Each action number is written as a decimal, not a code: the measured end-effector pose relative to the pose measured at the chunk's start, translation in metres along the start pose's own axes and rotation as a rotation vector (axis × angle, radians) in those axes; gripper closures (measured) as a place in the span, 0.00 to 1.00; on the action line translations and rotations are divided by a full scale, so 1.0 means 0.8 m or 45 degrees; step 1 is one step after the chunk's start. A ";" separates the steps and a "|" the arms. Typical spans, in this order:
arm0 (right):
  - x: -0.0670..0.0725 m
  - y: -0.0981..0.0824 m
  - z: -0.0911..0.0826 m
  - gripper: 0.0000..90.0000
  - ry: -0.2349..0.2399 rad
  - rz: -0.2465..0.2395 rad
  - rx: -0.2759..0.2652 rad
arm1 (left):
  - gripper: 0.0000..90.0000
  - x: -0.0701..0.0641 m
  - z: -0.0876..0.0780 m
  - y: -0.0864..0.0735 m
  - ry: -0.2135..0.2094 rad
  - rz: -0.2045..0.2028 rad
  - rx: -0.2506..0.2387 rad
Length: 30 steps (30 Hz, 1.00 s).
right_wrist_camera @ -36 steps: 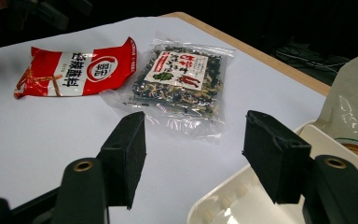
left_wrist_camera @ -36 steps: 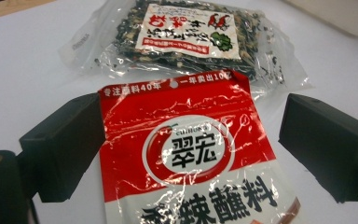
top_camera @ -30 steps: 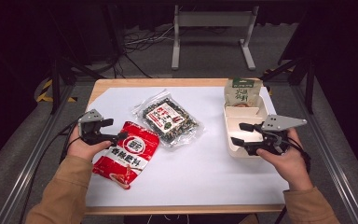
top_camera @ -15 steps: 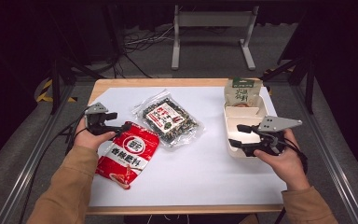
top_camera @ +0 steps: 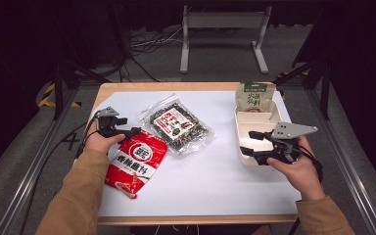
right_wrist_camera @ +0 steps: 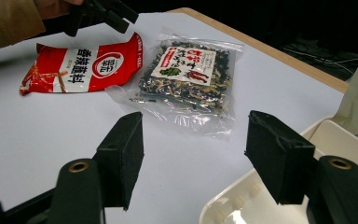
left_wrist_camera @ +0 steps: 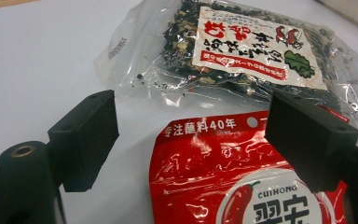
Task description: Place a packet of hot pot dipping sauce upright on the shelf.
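Note:
A red snack packet (top_camera: 137, 159) lies at the left of the white mat, also close up in the left gripper view (left_wrist_camera: 214, 172). My left gripper (top_camera: 132, 131) hovers at its top edge, open; the jaws (left_wrist_camera: 191, 135) straddle that edge without touching it. Just beyond lies a clear bag of dark dried mix (top_camera: 178, 122) (left_wrist_camera: 242, 46). My right gripper (top_camera: 247, 142) is open and empty over the left rim of a cream tray (top_camera: 254, 117). In the right gripper view (right_wrist_camera: 196, 149) both bags (right_wrist_camera: 84, 65) (right_wrist_camera: 186, 77) lie ahead, with the left gripper (right_wrist_camera: 102, 11) far off.
A green and beige pouch (top_camera: 254, 95) stands against the tray's far end. The tray (right_wrist_camera: 242, 196) has divided compartments. The mat covers a wooden table (top_camera: 127, 88); dark floor, cables and a metal stand lie beyond it.
My left hand has moved to the right and lower, bringing its jaws to the red packet's top edge. The right hand has stayed where it was.

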State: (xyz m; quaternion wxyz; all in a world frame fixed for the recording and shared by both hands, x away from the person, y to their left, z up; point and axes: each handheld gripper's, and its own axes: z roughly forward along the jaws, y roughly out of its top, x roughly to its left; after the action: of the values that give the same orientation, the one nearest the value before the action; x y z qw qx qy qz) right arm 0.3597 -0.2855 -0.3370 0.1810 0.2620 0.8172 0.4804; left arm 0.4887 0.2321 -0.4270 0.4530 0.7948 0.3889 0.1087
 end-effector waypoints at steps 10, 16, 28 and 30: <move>0.000 -0.002 0.003 0.41 0.005 0.007 0.011 | 0.23 0.006 0.021 -0.009 -0.047 -0.074 0.067; -0.001 -0.004 0.004 0.41 0.008 0.012 0.016 | 0.25 0.008 0.026 -0.011 -0.084 -0.084 0.082; -0.002 -0.006 0.007 0.40 0.012 0.022 0.032 | 0.24 0.008 0.034 -0.016 -0.132 -0.066 0.134; -0.001 -0.006 0.008 0.40 0.012 0.022 0.031 | 0.24 0.008 0.033 -0.016 -0.156 -0.063 0.141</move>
State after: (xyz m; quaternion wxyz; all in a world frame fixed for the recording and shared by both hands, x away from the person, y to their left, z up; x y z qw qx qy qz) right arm 0.3626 -0.2839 -0.3442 0.1696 0.2689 0.8217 0.4730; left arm 0.5005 0.2235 -0.4537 0.4336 0.8140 0.3854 0.0272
